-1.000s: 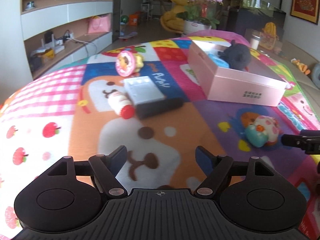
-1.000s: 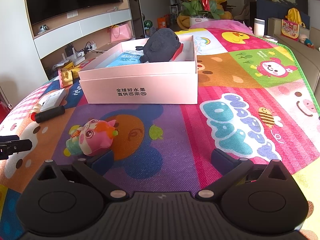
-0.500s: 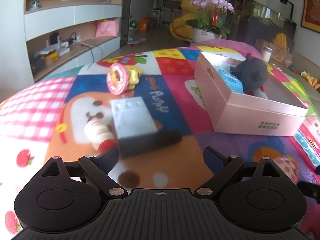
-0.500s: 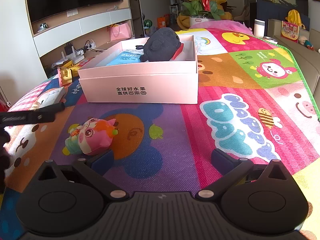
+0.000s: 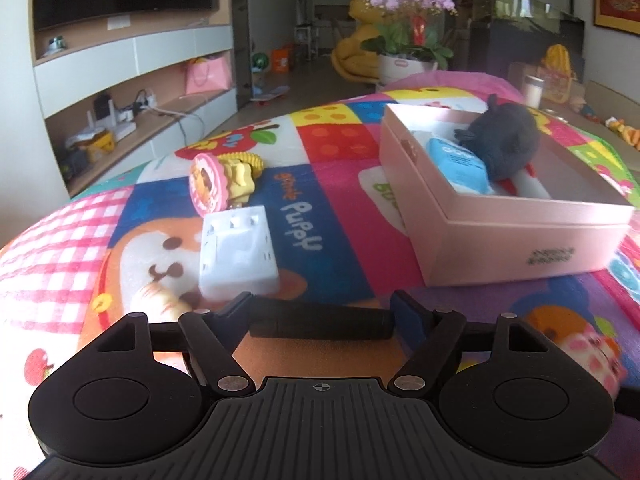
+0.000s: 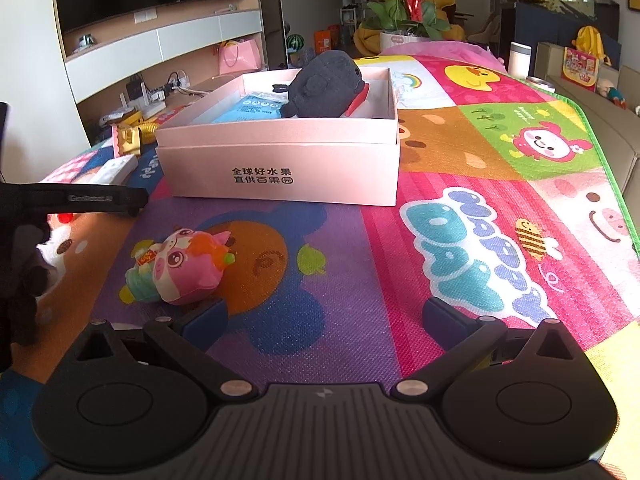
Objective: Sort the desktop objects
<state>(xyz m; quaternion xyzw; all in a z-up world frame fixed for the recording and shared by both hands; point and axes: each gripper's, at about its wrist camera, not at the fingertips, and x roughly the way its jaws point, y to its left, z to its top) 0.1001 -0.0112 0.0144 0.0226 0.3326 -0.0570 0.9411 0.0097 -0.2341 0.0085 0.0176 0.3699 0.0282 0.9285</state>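
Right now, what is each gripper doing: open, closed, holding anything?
Left gripper: jaws have just been closing around the black bar; whether the pads press on it cannot be told.
Right gripper: open, empty.

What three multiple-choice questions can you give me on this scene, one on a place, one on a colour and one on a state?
1. Where is the dark grey plush toy?
A. on the floor
B. inside the pink box
C. on the TV shelf

2. What colour is the flat packet beside it?
A. blue
B. yellow
C. black

3. How are the right tongs?
A. shut on a toy
B. shut, empty
C. open, nothing between them

Answers:
1 B, the toy lies within the box walls.
2 A, the packet's face is light blue.
3 C, the fingers stand wide apart with only mat between.
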